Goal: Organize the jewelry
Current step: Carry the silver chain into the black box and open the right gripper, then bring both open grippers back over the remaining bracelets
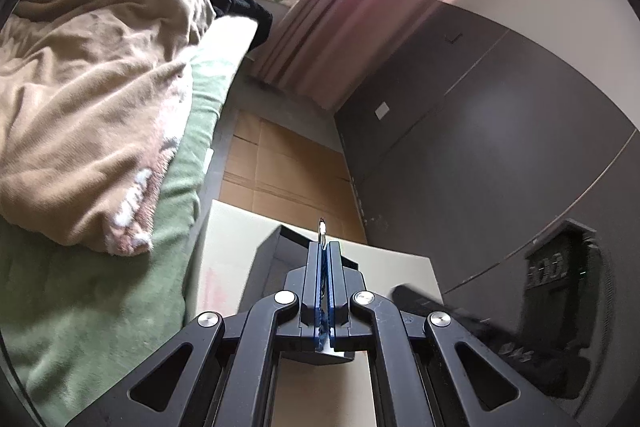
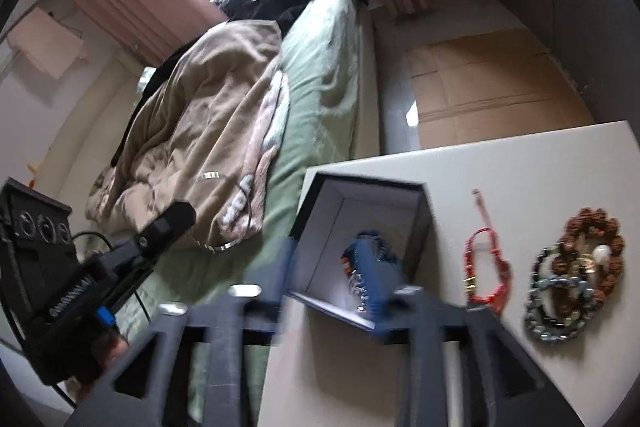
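Two wrist fisheyes angled down, close over the box (image 1: 280,247) and table (image 2: 540,163), bed (image 1: 100,287) shared.

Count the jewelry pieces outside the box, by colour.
Red cord bracelet: 1
Brown bead bracelet: 1
Black bead bracelet: 1
Grey-green bead bracelet: 1
Silver bangle, in the left gripper: 1
Total: 5

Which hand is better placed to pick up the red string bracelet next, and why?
Probably right. The right gripper is open at the box, beside the red string bracelet; the left gripper is shut on a silver bangle, over the bed.
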### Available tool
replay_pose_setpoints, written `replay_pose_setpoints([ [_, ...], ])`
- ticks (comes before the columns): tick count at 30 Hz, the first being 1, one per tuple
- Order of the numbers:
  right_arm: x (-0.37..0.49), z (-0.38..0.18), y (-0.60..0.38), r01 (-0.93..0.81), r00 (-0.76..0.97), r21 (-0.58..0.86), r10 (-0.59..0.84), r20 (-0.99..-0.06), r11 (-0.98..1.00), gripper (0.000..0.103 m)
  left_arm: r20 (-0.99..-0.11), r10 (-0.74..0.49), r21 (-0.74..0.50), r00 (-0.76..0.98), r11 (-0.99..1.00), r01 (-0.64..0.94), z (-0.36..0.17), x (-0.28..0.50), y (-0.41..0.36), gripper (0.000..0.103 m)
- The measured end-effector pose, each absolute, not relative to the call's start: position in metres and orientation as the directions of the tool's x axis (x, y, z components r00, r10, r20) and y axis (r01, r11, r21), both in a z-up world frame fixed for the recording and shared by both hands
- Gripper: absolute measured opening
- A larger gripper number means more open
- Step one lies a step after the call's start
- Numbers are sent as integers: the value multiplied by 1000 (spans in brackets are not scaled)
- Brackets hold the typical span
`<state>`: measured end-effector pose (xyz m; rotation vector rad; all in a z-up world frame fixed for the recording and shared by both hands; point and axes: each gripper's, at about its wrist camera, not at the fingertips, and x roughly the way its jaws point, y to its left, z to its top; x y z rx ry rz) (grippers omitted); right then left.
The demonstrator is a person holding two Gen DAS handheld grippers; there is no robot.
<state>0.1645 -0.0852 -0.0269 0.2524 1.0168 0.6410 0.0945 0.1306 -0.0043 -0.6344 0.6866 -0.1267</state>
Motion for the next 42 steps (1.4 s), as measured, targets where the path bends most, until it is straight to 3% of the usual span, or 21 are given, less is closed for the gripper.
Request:
replay_pose_setpoints([
  [5, 162, -16, -118, -332, 407, 486, 588, -699, 808, 59, -575, -341, -568, 744, 821, -63, -10, 99, 111, 1],
  [7, 160, -13, -131, -316, 422, 486, 580, -697, 815, 65, -590, -351, -563, 727, 825, -58, -15, 103, 103, 1],
  [9, 158, -11, -145, -297, 434, 486, 570, -698, 822, 82, -607, -358, -557, 709, 828, -58, -20, 108, 96, 1],
  [14, 152, -10, -176, -247, 462, 511, 564, -684, 823, 83, -679, -407, -559, 611, 826, -71, -46, 124, 80, 1],
  [19, 140, -24, -213, -174, 486, 533, 543, -685, 828, 83, -753, -345, -498, 560, 855, -144, -63, 130, 76, 3],
  [20, 139, -28, -221, -155, 484, 537, 537, -691, 829, 83, -750, -343, -494, 566, 859, -134, -60, 129, 74, 6],
  [21, 139, -29, -228, -139, 483, 538, 531, -696, 832, 83, -742, -346, -494, 574, 861, -121, -58, 128, 72, 17],
  [22, 140, -30, -235, -126, 487, 536, 523, -700, 835, 83, -737, -347, -495, 580, 862, -113, -56, 127, 70, 44],
  [24, 139, -27, -247, -118, 507, 532, 512, -693, 838, 83, -722, -333, -487, 607, 867, -103, -51, 121, 66, 82],
  [32, 138, -37, -279, -56, 495, 525, 481, -724, 849, 83, -667, -318, -448, 674, 894, -21, -26, 110, 28, 84],
  [42, 138, -44, -313, 9, 490, 529, 458, -742, 848, 83, -680, -360, -371, 639, 920, 122, -35, 111, -49, 84],
])
